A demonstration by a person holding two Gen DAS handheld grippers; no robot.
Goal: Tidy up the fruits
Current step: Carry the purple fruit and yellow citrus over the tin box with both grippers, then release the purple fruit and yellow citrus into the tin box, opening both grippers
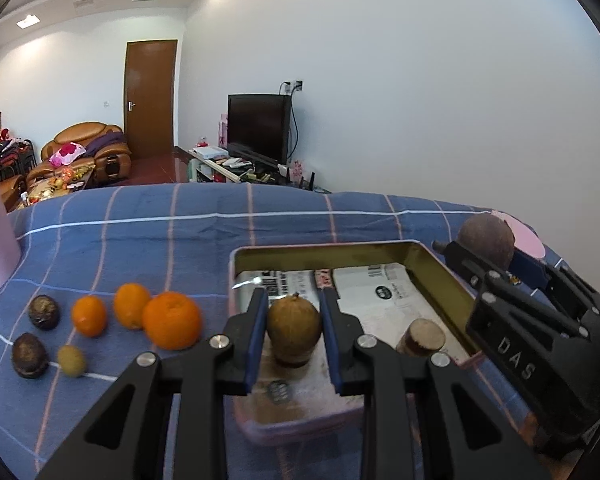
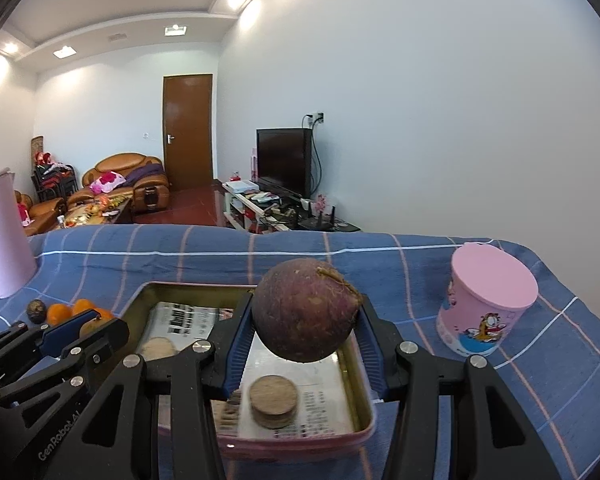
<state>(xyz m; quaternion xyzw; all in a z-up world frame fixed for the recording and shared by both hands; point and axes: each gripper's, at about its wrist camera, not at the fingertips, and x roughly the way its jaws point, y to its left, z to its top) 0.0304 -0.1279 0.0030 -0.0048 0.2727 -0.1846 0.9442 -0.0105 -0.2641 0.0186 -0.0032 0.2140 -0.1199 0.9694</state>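
Note:
My left gripper (image 1: 294,326) is shut on a brownish-green pear-shaped fruit (image 1: 293,322), held just above the near left part of the pink-rimmed metal tray (image 1: 324,247). My right gripper (image 2: 306,320) is shut on a round purple-brown fruit (image 2: 306,310), held above the tray's (image 2: 364,428) near right part. A tan cut stub (image 2: 273,400) lies on the paper in the tray, also in the left wrist view (image 1: 422,336). Three oranges (image 1: 172,320), two dark wrinkled fruits (image 1: 30,354) and a small yellow-green fruit (image 1: 71,360) lie on the blue checked cloth left of the tray.
A pink cartoon cup (image 2: 486,304) stands right of the tray. A tall pink container (image 2: 2,232) stands at the far left. The cloth-covered table's far edge (image 2: 300,236) runs behind the tray; a living room lies beyond.

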